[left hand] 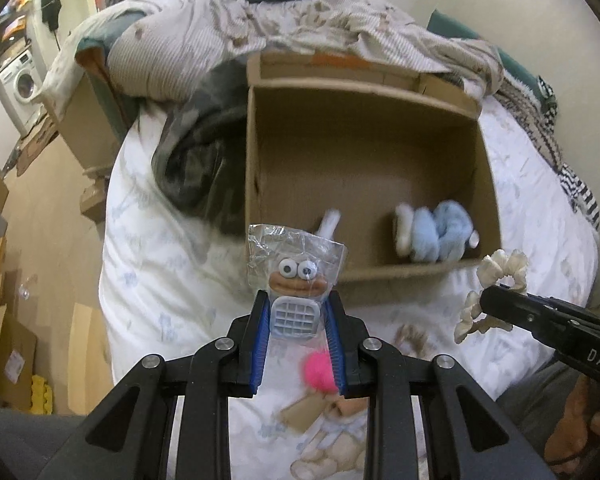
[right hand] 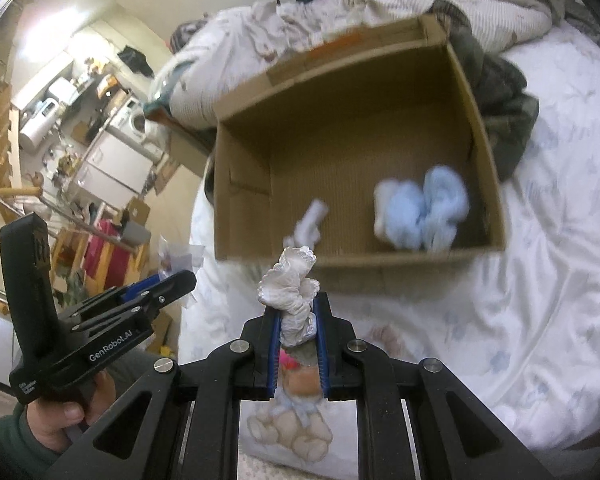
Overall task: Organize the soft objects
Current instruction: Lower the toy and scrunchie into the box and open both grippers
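Observation:
My left gripper [left hand: 298, 312] is shut on a small toy in a clear plastic bag [left hand: 296, 280], with googly eyes, an orange mouth and a grey grille. It holds it in front of the open cardboard box [left hand: 364, 120]. My right gripper [right hand: 296, 314] is shut on a cream scrunchie [right hand: 292, 292], also seen in the left wrist view [left hand: 496, 280], just short of the box [right hand: 340, 80]. In the box lie a light blue fluffy item [left hand: 436, 236] [right hand: 424, 208] and a small white item [left hand: 328, 224] [right hand: 310, 222].
The box sits on a bed with a white printed duvet [left hand: 160, 260] [right hand: 520, 300]. A camouflage garment [left hand: 196, 152] lies left of the box, piled bedding [left hand: 204, 32] behind it. A pink pom-pom [left hand: 320, 372] and a teddy print lie under the left gripper. Room clutter stands at far left.

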`<state>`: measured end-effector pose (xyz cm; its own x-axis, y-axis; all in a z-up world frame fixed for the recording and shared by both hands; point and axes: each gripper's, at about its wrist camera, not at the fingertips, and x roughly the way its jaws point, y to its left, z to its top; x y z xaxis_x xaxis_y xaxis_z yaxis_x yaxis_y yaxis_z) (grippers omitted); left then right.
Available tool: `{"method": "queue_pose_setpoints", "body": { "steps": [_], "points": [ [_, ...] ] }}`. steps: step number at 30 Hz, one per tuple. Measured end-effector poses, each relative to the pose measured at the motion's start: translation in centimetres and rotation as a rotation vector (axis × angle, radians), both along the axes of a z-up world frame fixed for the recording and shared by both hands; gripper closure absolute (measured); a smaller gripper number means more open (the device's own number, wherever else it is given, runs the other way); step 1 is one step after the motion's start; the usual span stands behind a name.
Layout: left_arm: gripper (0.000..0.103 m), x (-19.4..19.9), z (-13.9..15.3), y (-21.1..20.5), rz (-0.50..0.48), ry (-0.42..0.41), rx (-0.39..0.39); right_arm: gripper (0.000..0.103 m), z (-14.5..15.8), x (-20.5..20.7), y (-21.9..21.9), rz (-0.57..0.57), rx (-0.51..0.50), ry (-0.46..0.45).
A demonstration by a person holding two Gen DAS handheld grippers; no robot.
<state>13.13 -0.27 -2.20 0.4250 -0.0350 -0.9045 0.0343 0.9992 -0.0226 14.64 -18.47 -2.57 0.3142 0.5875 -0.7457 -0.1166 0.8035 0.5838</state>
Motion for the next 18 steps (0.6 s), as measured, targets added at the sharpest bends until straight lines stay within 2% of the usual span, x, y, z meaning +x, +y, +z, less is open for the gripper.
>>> {"method": "queue_pose_setpoints", "body": {
  "steps": [4,9,13,16,18],
  "points": [
    [0.079,2.0,1.6,-0.8,-0.018,-0.039,0.004,0.086,1.1,1.4,-1.2,-0.023,0.001,-0.049],
    [0.079,4.4,2.1,-1.6,-0.036,-0.080,0.029,0.086,1.7,3.5,-2.8,-0.057,-0.011,-0.118],
    [0.079,5.9,0.8,-1.9,-0.048,-0.094,0.015,0.086,0.4,4.1,-3.8,-0.109,-0.010,-0.128],
    [0.079,6.1,-1.0,-2.1,-0.068,-0.118,0.031,0.086,-1.1,4.6,-4.2,-0.144,-0.010,-0.081],
    [0.079,6.2,-2.1,-2.1,-0.048,-0.104,0.052,0.086,-1.5,5.0,-4.1,-0.145,-0.029,-0.069]
  ]
}}
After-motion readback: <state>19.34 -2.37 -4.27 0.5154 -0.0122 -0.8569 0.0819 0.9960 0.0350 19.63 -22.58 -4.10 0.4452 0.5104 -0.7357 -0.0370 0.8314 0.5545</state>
